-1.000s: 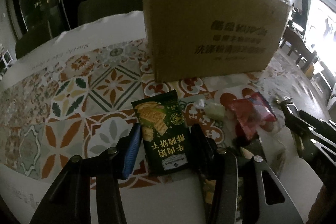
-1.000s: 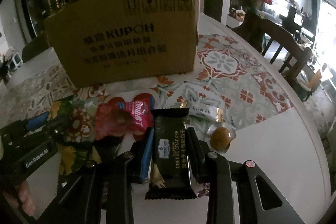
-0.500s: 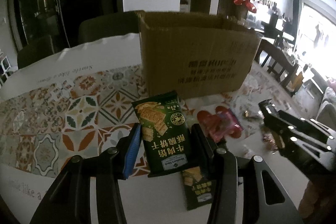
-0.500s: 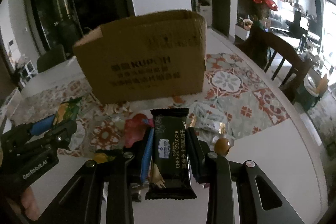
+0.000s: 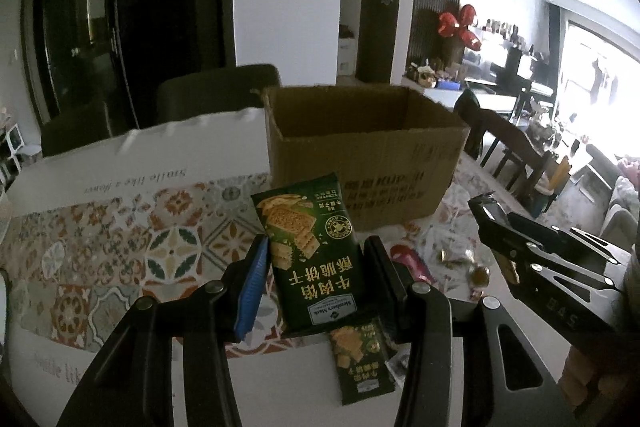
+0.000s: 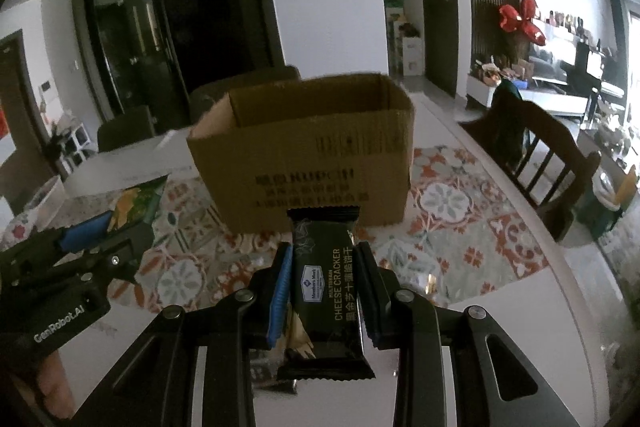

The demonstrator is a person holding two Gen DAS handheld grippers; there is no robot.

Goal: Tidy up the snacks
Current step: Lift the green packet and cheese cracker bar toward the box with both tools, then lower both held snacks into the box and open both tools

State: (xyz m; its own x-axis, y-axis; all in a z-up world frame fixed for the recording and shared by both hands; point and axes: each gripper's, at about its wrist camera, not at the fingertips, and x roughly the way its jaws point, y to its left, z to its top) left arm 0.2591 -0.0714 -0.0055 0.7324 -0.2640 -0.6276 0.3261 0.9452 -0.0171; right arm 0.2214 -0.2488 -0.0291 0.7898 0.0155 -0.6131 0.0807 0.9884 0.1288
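Between the jaws of the left gripper [image 5: 316, 279], a green cracker packet [image 5: 310, 247] is being gripped by its sides, its top end sticking up past the fingertips. The right gripper [image 6: 323, 283] is likewise clamping a black cheese cracker packet [image 6: 326, 267] by its long edges, standing upright between the pads. Compared with a second ago, both grippers are sitting higher above the table [image 6: 460, 227] and tilting less steeply, so the open cardboard box [image 5: 360, 155] now shows its inner walls over the rim, where before only its printed front was showing. The same two packets are staying pinched with no change in jaw width. The box is standing on the patterned tablecloth [image 5: 120, 239] just beyond both packets, straight ahead of each gripper. Below the left gripper, a second green packet [image 5: 360, 359] is lying flat on the table, with a red wrapper [image 5: 412, 263] and small gold-wrapped sweets [image 5: 476, 273] scattered nearby, between the two grippers.
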